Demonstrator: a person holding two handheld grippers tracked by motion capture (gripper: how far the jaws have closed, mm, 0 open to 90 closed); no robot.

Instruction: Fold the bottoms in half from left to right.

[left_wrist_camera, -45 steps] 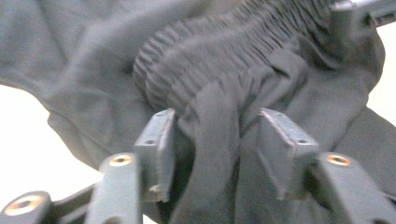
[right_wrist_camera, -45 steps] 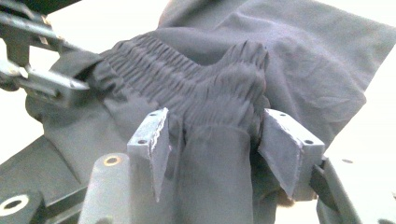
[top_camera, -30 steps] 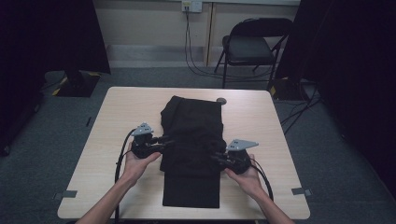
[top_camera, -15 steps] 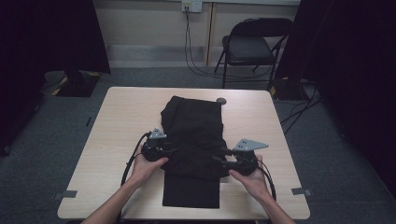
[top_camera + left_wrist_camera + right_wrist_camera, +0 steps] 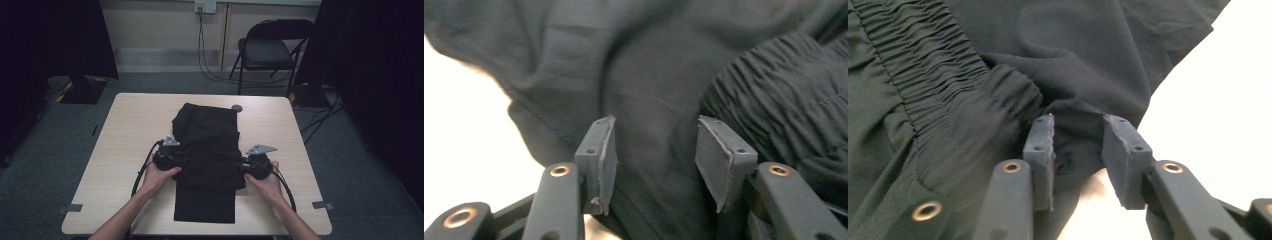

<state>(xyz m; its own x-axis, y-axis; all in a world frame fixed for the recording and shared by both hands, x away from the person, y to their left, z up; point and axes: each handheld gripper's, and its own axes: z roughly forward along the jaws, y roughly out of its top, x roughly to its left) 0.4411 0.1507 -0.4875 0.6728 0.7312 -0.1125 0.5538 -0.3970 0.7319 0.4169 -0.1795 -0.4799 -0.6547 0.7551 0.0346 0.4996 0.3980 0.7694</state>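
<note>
Nearest the person, the folded lower end of the black trousers (image 5: 205, 205) lies flat near the front edge of the table (image 5: 125, 130). Just beyond it, both hands hold their tools at the two sides of the cloth. The left gripper (image 5: 176, 161) sits at the left edge of the trousers; in the left gripper view its jaws stand apart and have just been opening, with dark cloth (image 5: 649, 90) lying between the pads but not pinched. The right gripper (image 5: 243, 165) sits at the right edge; in the right gripper view its jaws have just been closing yet a gap shows, with a fold of cloth (image 5: 1073, 135) next to the gathered waistband (image 5: 923, 85) between the pads, unpinched. Farther off, the trousers stretch toward the table's far side. Beyond the table, a folding chair (image 5: 272, 50) stands by the wall.
</note>
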